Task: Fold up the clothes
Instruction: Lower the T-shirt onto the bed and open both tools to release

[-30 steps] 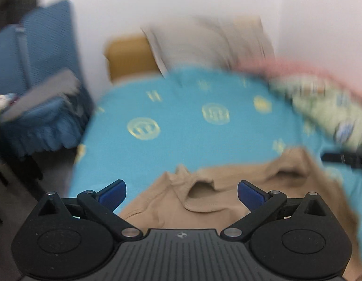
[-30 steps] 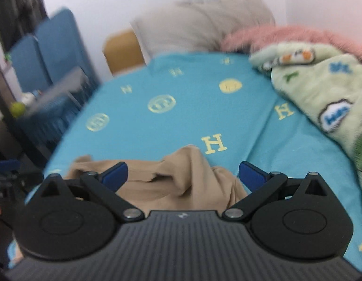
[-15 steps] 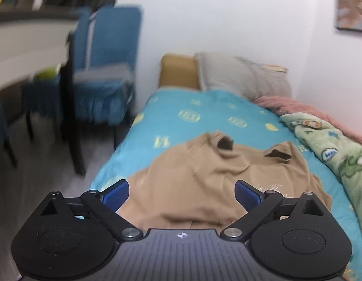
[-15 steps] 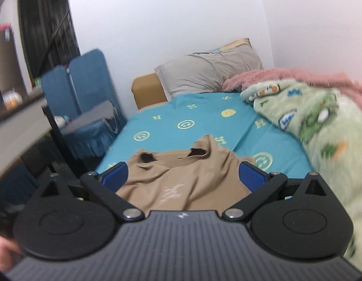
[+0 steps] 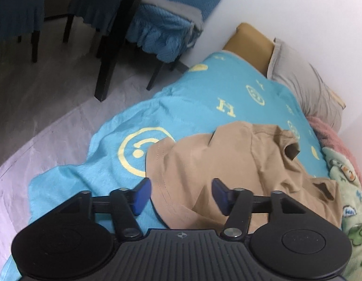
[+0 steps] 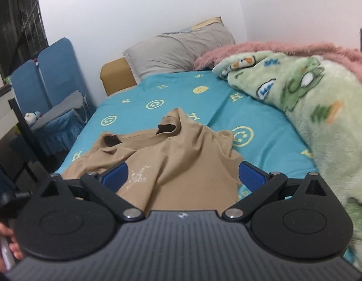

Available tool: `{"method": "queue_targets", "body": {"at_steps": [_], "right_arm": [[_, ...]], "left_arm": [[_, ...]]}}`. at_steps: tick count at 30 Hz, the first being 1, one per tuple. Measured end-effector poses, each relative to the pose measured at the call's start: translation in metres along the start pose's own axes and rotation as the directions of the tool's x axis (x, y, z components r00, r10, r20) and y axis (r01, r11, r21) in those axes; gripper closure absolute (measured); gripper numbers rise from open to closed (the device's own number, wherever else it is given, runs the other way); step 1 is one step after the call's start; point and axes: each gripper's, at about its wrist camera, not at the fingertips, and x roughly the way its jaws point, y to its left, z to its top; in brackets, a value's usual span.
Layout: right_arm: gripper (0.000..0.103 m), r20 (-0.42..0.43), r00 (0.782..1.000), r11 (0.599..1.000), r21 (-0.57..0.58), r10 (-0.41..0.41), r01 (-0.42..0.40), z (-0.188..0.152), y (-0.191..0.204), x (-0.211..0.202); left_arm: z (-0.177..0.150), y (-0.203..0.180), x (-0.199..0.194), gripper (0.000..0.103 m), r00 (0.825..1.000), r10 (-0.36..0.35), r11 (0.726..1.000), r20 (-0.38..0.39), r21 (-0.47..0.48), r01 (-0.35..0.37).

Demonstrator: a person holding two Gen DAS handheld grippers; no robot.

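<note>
A tan T-shirt (image 5: 227, 161) lies crumpled on the turquoise bedsheet (image 5: 204, 86), its sleeves toward the pillow. My left gripper (image 5: 181, 195) is open and empty, tilted, just above the shirt's near hem edge. In the right wrist view the same shirt (image 6: 171, 154) shows a small white logo and two dark sleeve openings. My right gripper (image 6: 183, 178) is open and empty, above the shirt's near part.
A grey pillow (image 6: 181, 49) and tan headboard (image 6: 115, 75) are at the bed's head. A green patterned blanket (image 6: 321, 107) over a pink one (image 6: 298, 49) fills the right side. Blue chairs (image 5: 157, 30) and a dark table leg (image 5: 115, 37) stand on the floor beside the bed.
The left gripper has swung down and tilted toward the shirt's hem near the bed edge, its jaws somewhat narrower. The right gripper has moved closer to the shirt.
</note>
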Motion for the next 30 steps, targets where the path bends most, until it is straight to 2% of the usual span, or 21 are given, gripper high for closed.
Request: {"method": "queue_targets", "body": {"at_steps": [3,4,7,10,11,12,14,17,18,21,22,23,25,27,28,30], "right_arm": [[0.000,-0.003,1.000,1.000,0.000,0.007,-0.007,0.000,0.002,0.012],[0.000,-0.012,1.000,1.000,0.004,0.006,-0.006,-0.001,0.003,0.016],[0.000,-0.039,0.999,1.000,0.025,0.012,-0.011,-0.002,0.001,0.025],[0.000,-0.040,0.999,0.999,0.037,-0.001,0.003,-0.001,-0.001,0.033],[0.000,-0.039,0.999,0.999,0.045,-0.005,0.006,0.000,-0.002,0.036],[0.000,-0.036,0.999,0.998,0.056,-0.006,0.008,0.001,-0.003,0.039],[0.000,-0.029,0.999,0.997,0.072,-0.014,0.016,0.005,-0.005,0.044],[0.000,-0.016,0.999,0.997,0.068,-0.038,0.039,0.006,-0.009,0.049],[0.000,-0.015,0.999,0.997,0.065,-0.047,0.048,0.006,-0.010,0.051],[0.000,-0.018,0.998,0.997,0.057,-0.053,0.054,0.006,-0.013,0.056],[0.000,-0.012,0.999,0.997,0.050,-0.051,0.052,0.007,-0.013,0.057],[0.000,-0.007,0.999,0.998,0.043,-0.050,0.050,0.007,-0.013,0.058],[0.000,0.004,0.999,0.999,0.026,-0.043,0.043,0.009,-0.012,0.059],[0.000,0.005,1.000,1.000,0.021,-0.022,0.022,0.009,-0.011,0.061],[0.000,0.003,1.000,1.000,0.023,-0.008,0.008,0.010,-0.011,0.061],[0.000,-0.003,1.000,0.999,0.028,0.021,-0.021,0.010,-0.010,0.063]], "left_arm": [[0.017,-0.015,0.001,0.084,0.999,0.009,0.993,0.038,0.115,-0.013],[0.023,-0.020,0.001,0.101,0.999,0.011,0.988,0.051,0.153,-0.019],[0.040,-0.035,0.002,0.102,0.996,0.014,0.963,0.090,0.265,-0.037],[0.058,-0.050,0.003,0.102,0.992,0.012,0.926,0.129,0.373,-0.060],[0.072,-0.055,0.005,0.102,0.986,0.041,0.920,0.162,0.378,-0.100],[0.089,-0.059,0.008,0.102,0.978,0.073,0.915,0.195,0.377,-0.144],[0.119,-0.069,0.016,0.102,0.951,0.152,0.886,0.271,0.389,-0.252],[0.143,-0.085,0.042,0.102,0.872,0.319,0.801,0.372,0.387,-0.458],[0.147,-0.086,0.054,0.102,0.865,0.351,0.793,0.359,0.377,-0.479],[0.143,-0.082,0.075,0.093,0.898,0.338,0.843,0.282,0.334,-0.422],[0.137,-0.082,0.076,0.087,0.906,0.324,0.855,0.272,0.325,-0.403],[0.132,-0.081,0.076,0.071,0.914,0.309,0.867,0.263,0.317,-0.384],[0.119,-0.084,0.069,0.058,0.934,0.276,0.880,0.229,0.330,-0.341],[0.099,-0.091,0.051,0.054,0.956,0.211,0.894,0.205,0.355,-0.274],[0.088,-0.094,0.040,0.048,0.965,0.180,0.899,0.192,0.367,-0.241],[0.061,-0.104,0.007,0.042,0.973,0.135,0.896,0.188,0.397,-0.201]]}}
